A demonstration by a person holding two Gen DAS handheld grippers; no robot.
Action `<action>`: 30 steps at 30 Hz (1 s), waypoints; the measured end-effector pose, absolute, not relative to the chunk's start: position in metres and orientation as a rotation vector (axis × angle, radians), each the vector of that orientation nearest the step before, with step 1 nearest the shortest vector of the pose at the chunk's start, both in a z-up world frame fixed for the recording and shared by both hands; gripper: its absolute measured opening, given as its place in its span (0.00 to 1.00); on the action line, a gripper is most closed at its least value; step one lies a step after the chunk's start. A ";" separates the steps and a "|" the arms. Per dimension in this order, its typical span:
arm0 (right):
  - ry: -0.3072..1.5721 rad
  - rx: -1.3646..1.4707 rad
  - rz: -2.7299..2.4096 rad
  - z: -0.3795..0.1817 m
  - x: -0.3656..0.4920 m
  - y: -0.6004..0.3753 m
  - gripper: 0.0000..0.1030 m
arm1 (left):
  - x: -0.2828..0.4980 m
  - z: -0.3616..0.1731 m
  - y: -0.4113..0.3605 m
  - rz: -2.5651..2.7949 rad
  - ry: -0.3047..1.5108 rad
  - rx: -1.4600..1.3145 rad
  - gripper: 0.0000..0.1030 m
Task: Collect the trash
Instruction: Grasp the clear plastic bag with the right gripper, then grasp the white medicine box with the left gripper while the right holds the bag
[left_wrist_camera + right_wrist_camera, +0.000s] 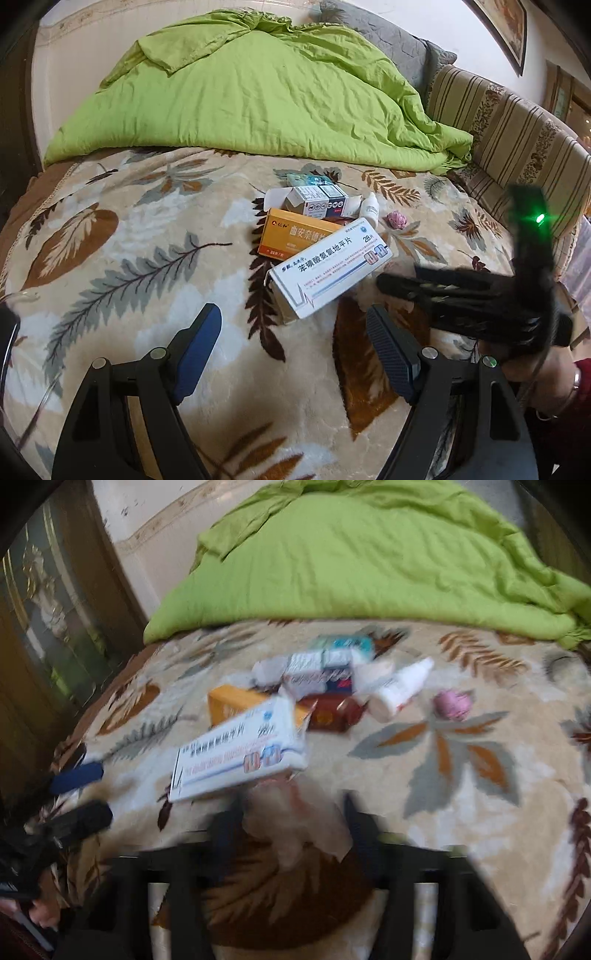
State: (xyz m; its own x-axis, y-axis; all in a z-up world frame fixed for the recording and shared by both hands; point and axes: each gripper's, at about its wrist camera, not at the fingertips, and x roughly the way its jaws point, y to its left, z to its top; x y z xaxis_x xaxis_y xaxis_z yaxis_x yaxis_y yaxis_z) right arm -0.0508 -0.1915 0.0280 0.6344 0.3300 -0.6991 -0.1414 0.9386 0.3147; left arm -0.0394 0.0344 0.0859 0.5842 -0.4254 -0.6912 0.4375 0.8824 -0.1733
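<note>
A pile of trash lies on the leaf-patterned blanket [129,258]. It holds a white medicine box [328,273] [240,757], an orange box [291,232] [236,701], a small white-and-blue box [314,201], a teal packet [308,180], a white bottle [371,208] [399,688] and a pink crumpled ball [396,220] [452,704]. My left gripper [295,350] is open just short of the white box, with nothing between its fingers. My right gripper [291,830], blurred, is closed on a crumpled white tissue [295,827]. From the left wrist view it sits right of the white box.
A green duvet [258,96] is heaped at the far side of the bed. A striped sofa back [517,140] runs along the right. A dark red box [332,709] lies behind the white box. A dark wooden door [48,627] stands at the left.
</note>
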 end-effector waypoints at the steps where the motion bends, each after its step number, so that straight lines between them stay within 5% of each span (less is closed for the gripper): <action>1: 0.829 0.241 0.274 0.026 -0.055 -0.194 0.33 | -0.038 0.086 0.033 -0.509 0.801 0.021 0.77; 21: 0.714 0.502 -0.016 0.039 -0.105 -0.282 0.28 | 0.031 0.040 -0.054 -0.653 0.935 0.189 0.77; 30: 0.698 0.540 -0.008 0.039 -0.107 -0.288 0.28 | -0.029 0.049 -0.059 -0.883 1.009 0.244 0.77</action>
State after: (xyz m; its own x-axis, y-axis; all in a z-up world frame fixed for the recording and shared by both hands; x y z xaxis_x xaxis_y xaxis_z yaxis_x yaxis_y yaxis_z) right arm -0.1072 -0.2881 0.0391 0.7721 0.1698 -0.6125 0.1830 0.8635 0.4700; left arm -0.0287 -0.0594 0.0489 0.2317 -0.5287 -0.8166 0.7388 0.6417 -0.2059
